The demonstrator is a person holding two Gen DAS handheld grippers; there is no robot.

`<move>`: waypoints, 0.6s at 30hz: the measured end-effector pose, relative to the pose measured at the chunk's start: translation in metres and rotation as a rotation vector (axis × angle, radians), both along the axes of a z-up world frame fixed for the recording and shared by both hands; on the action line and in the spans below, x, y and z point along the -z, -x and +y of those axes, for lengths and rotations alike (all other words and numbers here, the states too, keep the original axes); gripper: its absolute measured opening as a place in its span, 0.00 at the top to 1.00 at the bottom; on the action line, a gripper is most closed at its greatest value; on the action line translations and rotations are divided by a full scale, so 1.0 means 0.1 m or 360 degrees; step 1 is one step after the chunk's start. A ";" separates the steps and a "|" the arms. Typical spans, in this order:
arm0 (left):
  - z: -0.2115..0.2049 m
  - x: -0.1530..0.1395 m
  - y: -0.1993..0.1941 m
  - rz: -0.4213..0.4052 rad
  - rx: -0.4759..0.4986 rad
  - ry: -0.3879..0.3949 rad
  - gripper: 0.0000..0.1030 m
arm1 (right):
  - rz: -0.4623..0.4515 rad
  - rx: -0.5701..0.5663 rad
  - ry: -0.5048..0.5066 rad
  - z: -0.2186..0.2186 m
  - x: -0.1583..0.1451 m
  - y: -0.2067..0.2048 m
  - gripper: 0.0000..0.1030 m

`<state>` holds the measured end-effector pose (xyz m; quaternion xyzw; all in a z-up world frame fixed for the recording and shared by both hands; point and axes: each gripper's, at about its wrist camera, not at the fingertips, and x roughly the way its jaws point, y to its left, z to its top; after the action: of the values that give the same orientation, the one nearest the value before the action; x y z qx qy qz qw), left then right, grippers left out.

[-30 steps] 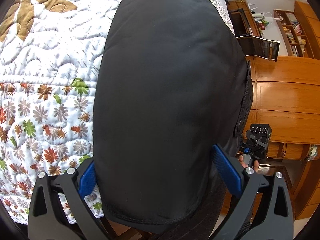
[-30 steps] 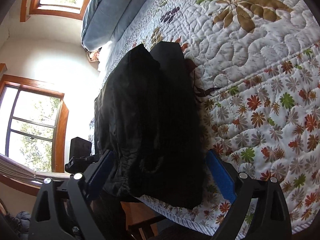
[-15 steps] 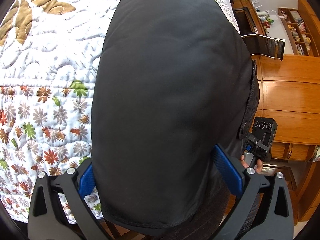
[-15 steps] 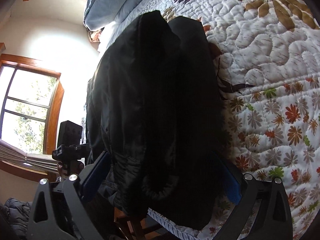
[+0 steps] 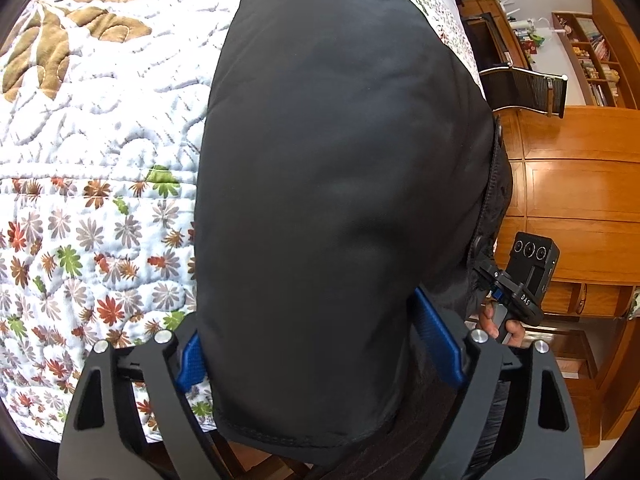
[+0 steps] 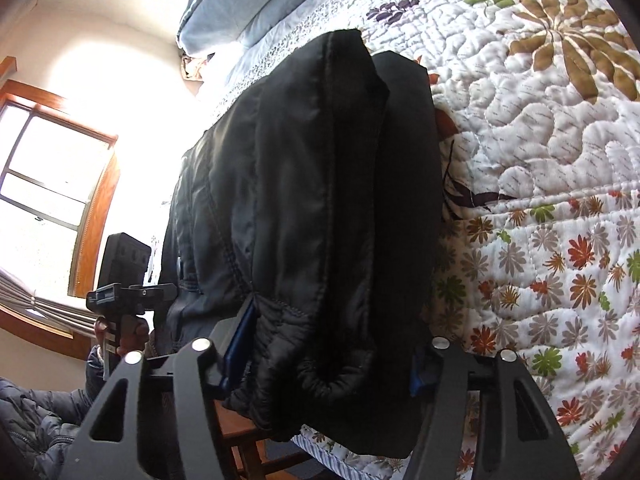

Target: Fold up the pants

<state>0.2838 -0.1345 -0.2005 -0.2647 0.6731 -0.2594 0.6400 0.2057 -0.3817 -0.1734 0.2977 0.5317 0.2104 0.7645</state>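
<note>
Clearly the black padded pants point(image 5: 332, 200) on the floral quilt point(image 5: 100, 128) are soft and bulky, each end sitting between the wide-spread fingers of the left gripper point(image 5: 320, 356) and right gripper point(image 6: 324, 352), best pinched at the hems

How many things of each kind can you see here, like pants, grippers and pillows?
Black pants: 1
Grippers: 2, the left gripper and the right gripper
Flowery quilt: 1
Blue pillows: 2
Windows: 2
Total: 8
</note>
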 end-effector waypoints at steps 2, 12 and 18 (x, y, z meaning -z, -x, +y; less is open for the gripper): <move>0.01 -0.03 -0.01 -0.0012 -0.0003 0.0006 0.26 | -0.0029 -0.0005 0.0017 0.04 -0.04 0.01 0.50; 0.04 -0.07 -0.09 -0.0073 -0.0037 0.0034 0.46 | -0.0076 0.0024 0.0015 0.08 -0.04 -0.06 0.56; 0.24 0.01 -0.19 -0.0118 -0.0095 0.0047 0.46 | -0.0097 0.0032 0.0010 0.23 -0.09 -0.20 0.57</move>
<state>0.3026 -0.1107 -0.2015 -0.2843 0.6369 -0.2596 0.6679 0.2253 -0.3588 -0.1644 0.2941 0.5058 0.2099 0.7833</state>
